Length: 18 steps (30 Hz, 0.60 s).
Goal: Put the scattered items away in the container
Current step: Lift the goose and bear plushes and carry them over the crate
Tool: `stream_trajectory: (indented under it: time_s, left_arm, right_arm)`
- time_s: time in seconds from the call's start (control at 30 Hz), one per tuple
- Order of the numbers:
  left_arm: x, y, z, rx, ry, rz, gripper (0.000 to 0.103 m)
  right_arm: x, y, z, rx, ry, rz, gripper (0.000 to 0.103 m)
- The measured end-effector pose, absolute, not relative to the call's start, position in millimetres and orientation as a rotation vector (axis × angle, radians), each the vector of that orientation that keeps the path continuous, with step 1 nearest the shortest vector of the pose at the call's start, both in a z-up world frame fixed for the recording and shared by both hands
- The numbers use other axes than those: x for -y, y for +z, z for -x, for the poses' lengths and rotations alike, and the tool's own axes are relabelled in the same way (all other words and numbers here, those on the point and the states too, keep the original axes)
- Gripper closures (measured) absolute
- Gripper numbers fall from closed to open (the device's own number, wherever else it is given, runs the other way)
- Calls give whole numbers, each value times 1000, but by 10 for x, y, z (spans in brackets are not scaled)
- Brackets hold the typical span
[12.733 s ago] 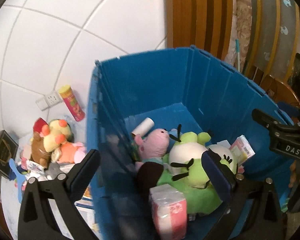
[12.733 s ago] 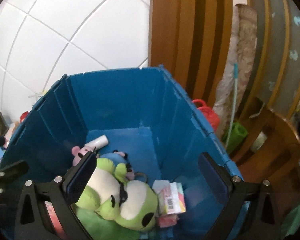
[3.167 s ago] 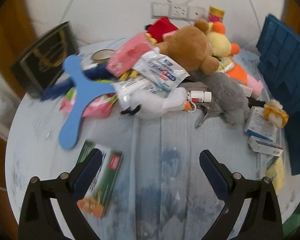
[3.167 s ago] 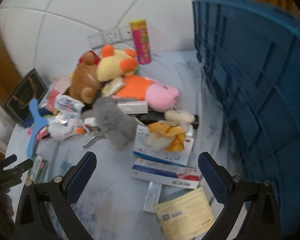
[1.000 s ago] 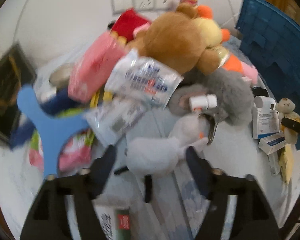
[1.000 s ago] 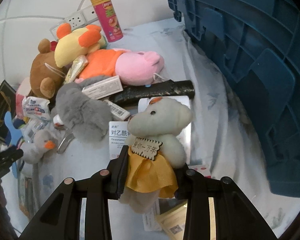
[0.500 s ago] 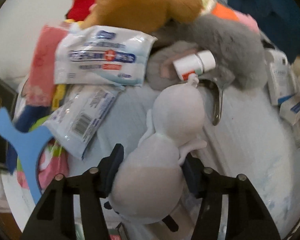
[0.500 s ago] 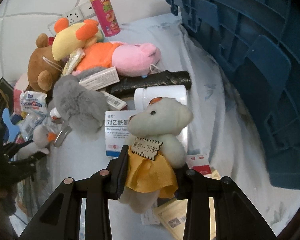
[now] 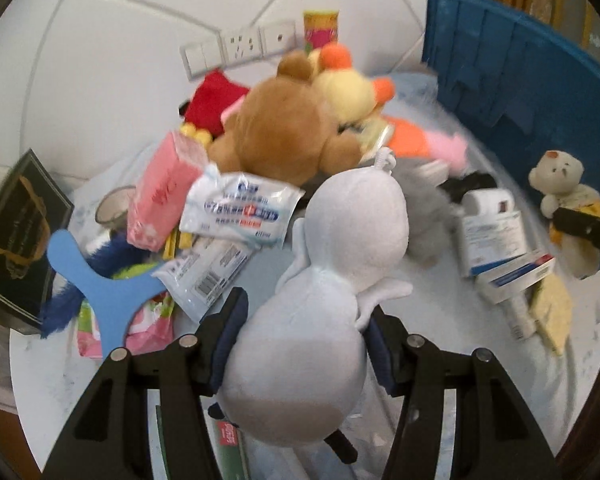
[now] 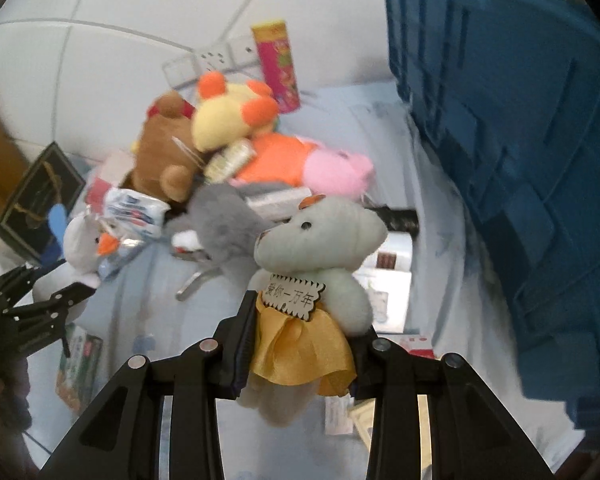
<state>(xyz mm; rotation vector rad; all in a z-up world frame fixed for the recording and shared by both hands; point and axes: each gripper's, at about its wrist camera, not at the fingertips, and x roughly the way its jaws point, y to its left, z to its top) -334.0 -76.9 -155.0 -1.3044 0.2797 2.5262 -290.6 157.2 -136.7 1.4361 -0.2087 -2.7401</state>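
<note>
Carrying two soft toys at once is the step in hand, and the blue crate [image 10: 512, 168] is the landmark for all of it. The left tongs [image 9: 300, 344] are clamped around the body of a white goose toy [image 9: 328, 280], which hangs clear of the tabletop [image 9: 440, 296], well apart from the crate on the side away from it. The right tongs [image 10: 300, 344] are narrow and pinch a small pale bear [image 10: 320, 264] by its yellow skirt, just beside the crate's outer wall.

Both toys look held low on their bodies, so their heads stand free above the pads. A good carry would lift each one above the crate's rim before swinging across, since the wall stands tall beside the pile and a toy dragged against it could be pulled from the grip. The bear is held mostly by thin fabric, I judge, so a smooth, unhurried move suits it better than a jerk.

Left of the crate the pile is crowded: a brown bear [image 9: 284, 120], a yellow toy [image 9: 344, 88], a gray toy [image 10: 224, 220] and a tissue pack [image 9: 240, 210] lie touching one another. Rising straight up first should keep the goose's dangling parts from snagging them. Release only once each toy is over the crate's open inside.
</note>
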Motion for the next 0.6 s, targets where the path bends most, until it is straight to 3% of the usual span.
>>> stream_trajectory:
  time_s: [0.6]
  left_arm:
    - [259, -667, 2537, -124, 2757, 1148, 48]
  right_arm:
    - [-1739, -645, 2503, 14, -2657, -1133, 68]
